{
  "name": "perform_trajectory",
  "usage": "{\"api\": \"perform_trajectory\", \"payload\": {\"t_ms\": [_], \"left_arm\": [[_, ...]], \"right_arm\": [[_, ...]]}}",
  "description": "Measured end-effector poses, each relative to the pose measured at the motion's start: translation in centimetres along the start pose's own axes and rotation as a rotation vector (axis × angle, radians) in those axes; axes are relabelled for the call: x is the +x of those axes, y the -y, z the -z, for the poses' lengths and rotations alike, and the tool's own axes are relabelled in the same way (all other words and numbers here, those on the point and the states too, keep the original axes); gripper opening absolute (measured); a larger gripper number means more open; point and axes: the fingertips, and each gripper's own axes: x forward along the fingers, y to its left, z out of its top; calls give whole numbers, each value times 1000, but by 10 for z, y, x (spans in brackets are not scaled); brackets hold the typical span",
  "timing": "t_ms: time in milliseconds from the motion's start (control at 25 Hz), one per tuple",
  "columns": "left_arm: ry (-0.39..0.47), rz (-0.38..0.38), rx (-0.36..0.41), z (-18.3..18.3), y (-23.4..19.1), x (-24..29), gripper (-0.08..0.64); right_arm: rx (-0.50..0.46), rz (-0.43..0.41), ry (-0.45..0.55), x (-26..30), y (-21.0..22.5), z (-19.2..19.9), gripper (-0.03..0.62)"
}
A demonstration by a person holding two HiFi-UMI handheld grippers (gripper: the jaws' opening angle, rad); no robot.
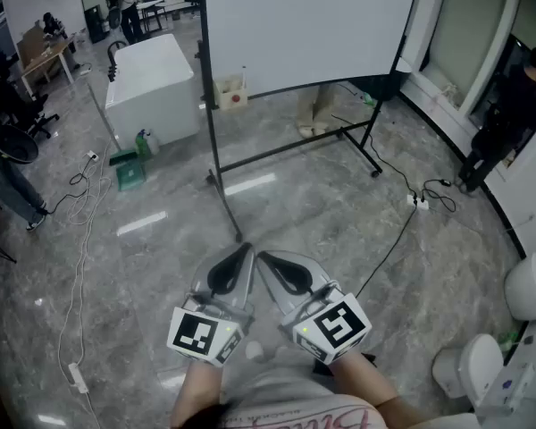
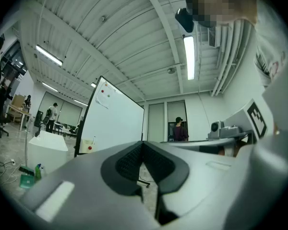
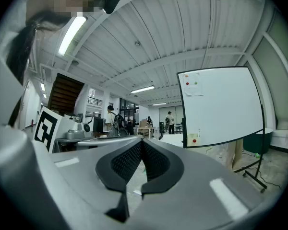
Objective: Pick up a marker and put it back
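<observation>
A whiteboard (image 1: 313, 25) on a rolling stand is ahead of me across the grey floor. On its lower left corner hangs a small beige box (image 1: 230, 92) with a red dot, and a thin white marker (image 1: 243, 72) stands upright in it. The box (image 3: 193, 139) and marker (image 3: 198, 132) also show in the right gripper view. My left gripper (image 1: 247, 247) and right gripper (image 1: 261, 256) are held close to my body, side by side, tips pointing at the board and far from it. Both are shut with nothing between the pads (image 2: 129, 159).
A white cabinet (image 1: 152, 79) stands at the back left, with a green bottle and box (image 1: 129, 164) beside it. Cables and a power strip (image 1: 418, 201) lie on the floor. The board's stand feet (image 1: 223, 199) reach toward me. A person (image 1: 509, 114) stands at right.
</observation>
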Motion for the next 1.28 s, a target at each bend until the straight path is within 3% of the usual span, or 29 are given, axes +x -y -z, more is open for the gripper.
{"api": "perform_trajectory", "payload": {"t_ms": [240, 760, 1000, 1280], "left_arm": [[7, -24, 39, -7, 19, -2, 0], [4, -92, 21, 0, 51, 2, 0], [-13, -106, 17, 6, 42, 12, 0], [-10, -99, 10, 10, -3, 54, 0]], "right_arm": [[-11, 1, 7, -18, 4, -7, 1], [27, -3, 46, -59, 21, -3, 2], [46, -3, 21, -49, 34, 4, 2], [40, 5, 10, -1, 70, 4, 2]]}}
